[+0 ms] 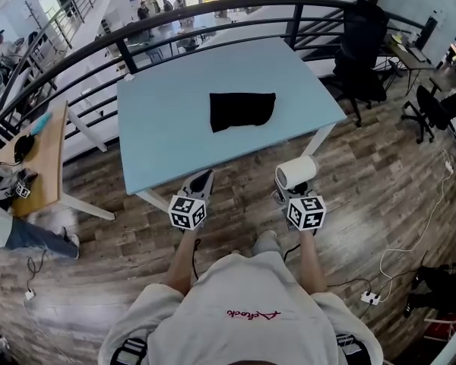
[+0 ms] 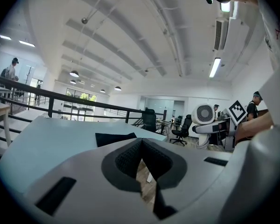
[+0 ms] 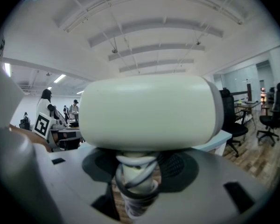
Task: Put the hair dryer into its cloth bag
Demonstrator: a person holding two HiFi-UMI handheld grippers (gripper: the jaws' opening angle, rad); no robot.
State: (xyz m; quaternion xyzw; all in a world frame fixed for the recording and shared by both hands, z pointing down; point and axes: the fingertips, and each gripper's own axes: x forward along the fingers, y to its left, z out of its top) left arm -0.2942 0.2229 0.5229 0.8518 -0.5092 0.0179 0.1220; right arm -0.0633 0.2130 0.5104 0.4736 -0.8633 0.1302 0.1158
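On the table (image 1: 163, 131), the cloth bag (image 1: 242, 110) lies flat.

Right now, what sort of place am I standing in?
Most likely an open-plan office or lab, up on a mezzanine. A black railing curves round the edge, people and tables show on the floor below it, and black office chairs stand near a desk with a monitor.

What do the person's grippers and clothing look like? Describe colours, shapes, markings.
The left gripper and right gripper have pale grey bodies, dark ribbed pads and a cube of black-and-white square markers. The person wears a pale short-sleeved shirt with red script.
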